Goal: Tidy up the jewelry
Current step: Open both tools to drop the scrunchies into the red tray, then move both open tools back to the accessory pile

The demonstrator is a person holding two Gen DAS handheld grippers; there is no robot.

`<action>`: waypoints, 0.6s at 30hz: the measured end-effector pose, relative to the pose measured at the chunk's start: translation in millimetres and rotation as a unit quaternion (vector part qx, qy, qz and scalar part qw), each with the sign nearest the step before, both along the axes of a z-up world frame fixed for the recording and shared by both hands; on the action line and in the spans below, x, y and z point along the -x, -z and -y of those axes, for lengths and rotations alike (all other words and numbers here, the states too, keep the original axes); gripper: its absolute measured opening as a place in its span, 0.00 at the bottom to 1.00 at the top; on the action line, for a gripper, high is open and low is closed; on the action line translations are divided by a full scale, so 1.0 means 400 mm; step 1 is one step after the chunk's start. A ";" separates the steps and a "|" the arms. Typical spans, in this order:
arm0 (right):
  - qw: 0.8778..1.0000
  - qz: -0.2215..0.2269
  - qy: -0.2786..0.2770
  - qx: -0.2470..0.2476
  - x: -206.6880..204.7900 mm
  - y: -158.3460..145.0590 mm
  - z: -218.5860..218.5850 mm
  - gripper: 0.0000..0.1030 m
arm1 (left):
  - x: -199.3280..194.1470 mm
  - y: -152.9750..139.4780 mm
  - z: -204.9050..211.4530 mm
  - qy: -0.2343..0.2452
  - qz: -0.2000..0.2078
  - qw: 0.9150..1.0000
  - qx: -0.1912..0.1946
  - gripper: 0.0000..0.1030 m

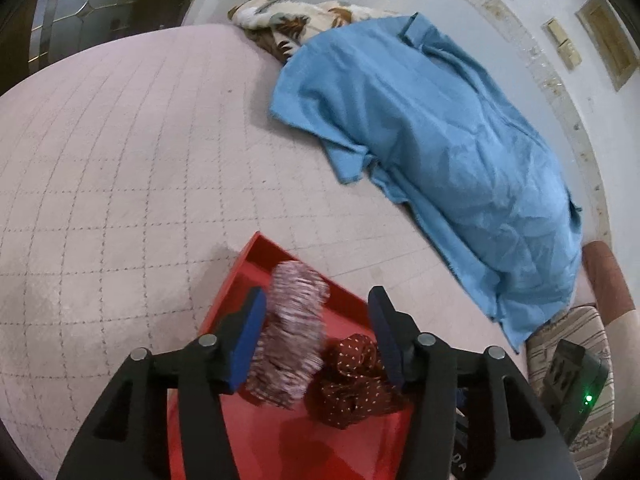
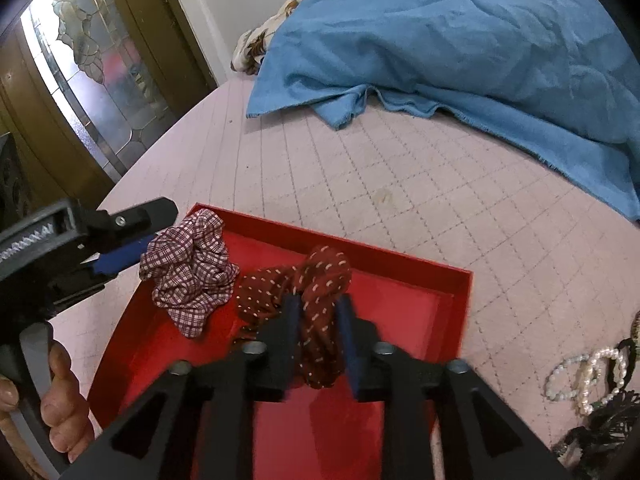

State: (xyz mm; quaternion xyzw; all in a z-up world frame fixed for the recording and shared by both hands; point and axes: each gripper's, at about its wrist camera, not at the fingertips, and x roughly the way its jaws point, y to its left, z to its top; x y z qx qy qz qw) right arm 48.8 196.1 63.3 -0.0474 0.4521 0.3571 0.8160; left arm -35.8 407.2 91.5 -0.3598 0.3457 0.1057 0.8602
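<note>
Both scrunchies are over the red tray (image 2: 460, 296), so the job now is a clean release: spread wide, then lift straight off so no fabric snags.

The right gripper (image 2: 320, 340) has its fingers narrowly parted around the dotted scrunchie (image 2: 324, 304). The left gripper (image 1: 316, 344) stands wider, the checked scrunchie (image 1: 292, 332) loose against one finger. Pearl beads (image 2: 588, 376) wait beside the tray on the bed (image 2: 400, 184). Beyond lies a blue cloth (image 2: 460, 52).

Both grippers, left (image 1: 316, 334) and right (image 2: 320, 334), point downward, jaws apart.
</note>
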 end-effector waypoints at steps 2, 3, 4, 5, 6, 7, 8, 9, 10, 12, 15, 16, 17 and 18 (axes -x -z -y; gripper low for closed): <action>1.000 0.006 0.002 -0.004 0.003 -0.011 0.005 0.48 | 0.008 -0.009 0.004 0.000 0.009 1.000 -0.004 0.56; 1.000 0.012 0.005 -0.005 0.008 -0.023 0.016 0.49 | 0.014 -0.014 0.007 -0.002 0.014 1.000 -0.008 0.56; 1.000 0.015 0.006 -0.006 0.009 -0.030 0.018 0.49 | 0.017 -0.017 0.007 -0.003 0.017 1.000 -0.011 0.56; 1.000 0.018 0.007 -0.007 0.013 -0.038 0.026 0.49 | 0.021 -0.022 0.009 -0.004 0.019 1.000 -0.014 0.56; 1.000 0.021 0.008 -0.009 0.019 -0.049 0.039 0.49 | 0.028 -0.027 0.012 -0.007 0.021 1.000 -0.020 0.56; 1.000 0.026 0.009 -0.009 0.027 -0.060 0.058 0.49 | 0.033 -0.030 0.015 -0.010 0.022 0.999 -0.024 0.56; 0.999 0.029 0.011 -0.009 0.034 -0.068 0.072 0.50 | 0.042 -0.035 0.022 -0.014 0.022 0.999 -0.035 0.56; 0.999 0.033 0.013 -0.009 0.046 -0.077 0.093 0.50 | 0.050 -0.038 0.027 -0.016 0.022 0.999 -0.043 0.56; 0.999 0.037 0.015 -0.008 0.058 -0.085 0.122 0.50 | 0.059 -0.043 0.040 -0.017 0.021 0.998 -0.058 0.56; 0.999 0.042 0.023 -0.006 0.082 -0.098 0.184 0.50 | 0.074 -0.050 0.063 -0.017 0.019 0.997 -0.079 0.56; 0.998 0.048 0.043 -0.003 0.118 -0.112 0.290 0.50 | 0.089 -0.068 0.120 -0.001 0.013 0.994 -0.107 0.56; 0.998 0.048 0.049 -0.003 0.123 -0.115 0.318 0.51 | 0.095 -0.075 0.140 0.007 0.012 0.993 -0.114 0.56; 0.997 0.048 0.059 -0.003 0.136 -0.117 0.362 0.52 | 0.103 -0.082 0.164 0.015 0.011 0.992 -0.123 0.56; 0.996 0.048 0.074 -0.004 0.150 -0.116 0.420 0.56 | 0.113 -0.091 0.191 0.025 0.010 0.991 -0.132 0.56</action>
